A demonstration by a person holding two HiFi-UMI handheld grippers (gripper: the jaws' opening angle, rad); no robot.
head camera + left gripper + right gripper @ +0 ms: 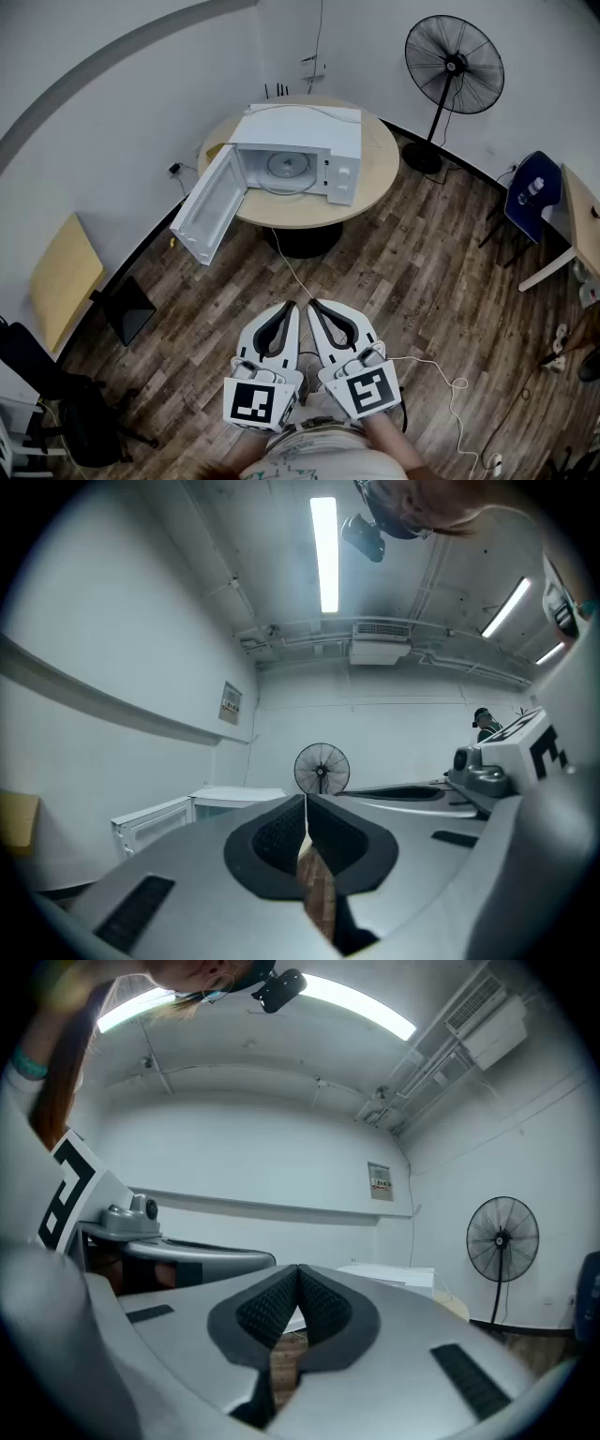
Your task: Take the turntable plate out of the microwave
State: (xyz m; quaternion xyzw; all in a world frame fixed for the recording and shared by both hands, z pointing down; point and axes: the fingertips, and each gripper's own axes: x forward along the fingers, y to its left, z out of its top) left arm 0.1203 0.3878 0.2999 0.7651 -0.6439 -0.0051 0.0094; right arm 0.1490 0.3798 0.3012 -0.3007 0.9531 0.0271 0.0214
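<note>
A white microwave (302,150) stands on a round wooden table (375,183), its door (208,204) swung wide open to the left. Inside it lies the round glass turntable plate (286,167). Both grippers are held close to my body, far from the table, side by side and pointing level toward it. My left gripper (292,306) is shut with nothing between its jaws. My right gripper (313,304) is shut and empty too. The left gripper view shows the microwave (202,808) far off beyond the left gripper (306,801); the right gripper (298,1269) faces the same way.
A black standing fan (454,66) is behind the table at the right. A blue chair (531,195) and a light table (581,220) stand at the right edge. A yellow panel (64,277) and black chair (66,398) are left. A white cable (441,375) trails over the wooden floor.
</note>
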